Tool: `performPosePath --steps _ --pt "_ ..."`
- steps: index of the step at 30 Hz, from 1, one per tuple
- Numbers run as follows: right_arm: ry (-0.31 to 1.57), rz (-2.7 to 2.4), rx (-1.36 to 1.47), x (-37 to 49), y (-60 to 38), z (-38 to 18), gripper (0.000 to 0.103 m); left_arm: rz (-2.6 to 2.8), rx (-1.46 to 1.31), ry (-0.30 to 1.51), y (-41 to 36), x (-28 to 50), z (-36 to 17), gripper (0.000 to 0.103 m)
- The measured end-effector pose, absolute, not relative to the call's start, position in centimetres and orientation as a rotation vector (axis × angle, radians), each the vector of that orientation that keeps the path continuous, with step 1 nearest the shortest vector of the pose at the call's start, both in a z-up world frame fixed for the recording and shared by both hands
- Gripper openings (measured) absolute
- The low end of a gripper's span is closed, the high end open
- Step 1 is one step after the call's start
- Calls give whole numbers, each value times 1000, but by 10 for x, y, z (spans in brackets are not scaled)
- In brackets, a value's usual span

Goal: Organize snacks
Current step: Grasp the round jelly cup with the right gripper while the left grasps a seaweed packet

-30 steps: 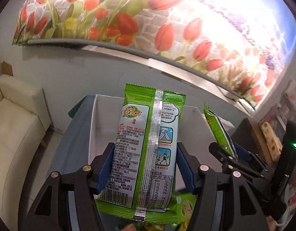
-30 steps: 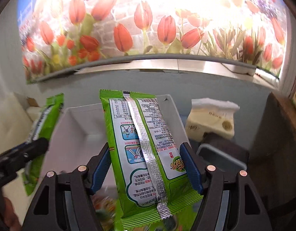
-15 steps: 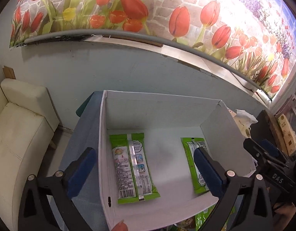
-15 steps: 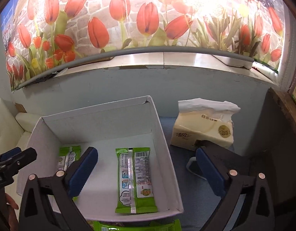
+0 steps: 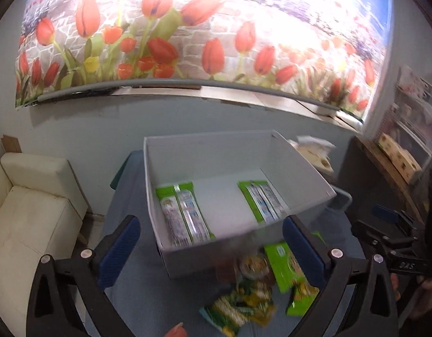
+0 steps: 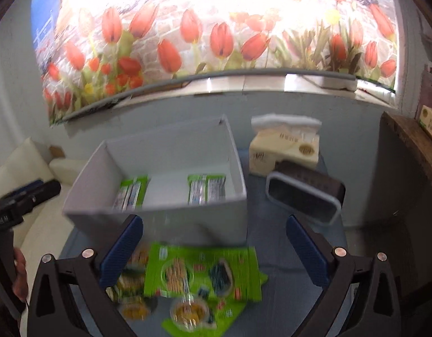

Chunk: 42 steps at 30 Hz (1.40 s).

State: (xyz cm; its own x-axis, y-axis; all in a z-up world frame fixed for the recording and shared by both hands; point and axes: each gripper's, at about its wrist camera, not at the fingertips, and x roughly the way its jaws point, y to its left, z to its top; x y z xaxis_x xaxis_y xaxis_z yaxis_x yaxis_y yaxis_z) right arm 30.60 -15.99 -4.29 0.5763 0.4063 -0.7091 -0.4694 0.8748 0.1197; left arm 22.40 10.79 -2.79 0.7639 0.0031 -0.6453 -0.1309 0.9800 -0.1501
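A white open box [image 5: 216,154] [image 6: 160,219] stands on the blue table. Two green snack packs lie flat inside it, one at the left [image 5: 185,213] [image 6: 131,193] and one at the right [image 5: 261,202] [image 6: 206,192]. A loose pile of green and yellow snack packs [image 5: 258,286] [image 6: 202,275] lies on the table in front of the box. My left gripper [image 5: 210,224] hovers open and empty over the box's near wall. My right gripper [image 6: 216,230] is open and empty above the pile. Each gripper shows at the edge of the other's view [image 5: 384,233] [image 6: 25,199].
A tissue pack [image 6: 283,148] and a dark container with a pale rim [image 6: 303,199] sit to the right of the box. A cream sofa [image 5: 33,196] lies left of the table, and a wooden shelf [image 5: 395,163] is at the right. A tulip mural covers the wall behind.
Both grippers opened and let go of their green packs, which now lie in the box. Both have drawn back toward the near side, bringing the loose pile into view.
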Motion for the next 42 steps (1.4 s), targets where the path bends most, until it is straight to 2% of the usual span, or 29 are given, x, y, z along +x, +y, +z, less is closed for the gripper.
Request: performPosePath --steps 4,8,13,16,18,20,24,37,42 --pt "800 519 -169 273 -176 -62 103 25 -146 698 86 187 -32 103" --pt "791 529 -130 245 -185 -85 103 -4 -147 715 68 151 -49 103" --pt "880 519 -97 243 -170 -129 103 -68 -253 762 61 113 -76 103" --pt "868 497 -113 247 -160 -141 103 -68 -254 777 56 94 -85 103" --pt "866 513 -119 250 -153 -145 96 -52 -226 780 53 84 -90 103" --pt "877 522 -114 255 -148 -148 72 -45 -213 786 53 76 -96 103" --pt "880 534 -106 265 -140 -153 51 -26 -197 805 55 72 -104 103" --pt "826 568 -62 222 -166 -132 50 -148 -273 847 45 123 -127 103" --pt "811 562 -6 196 -195 -119 50 -123 -204 879 51 157 -140 103"
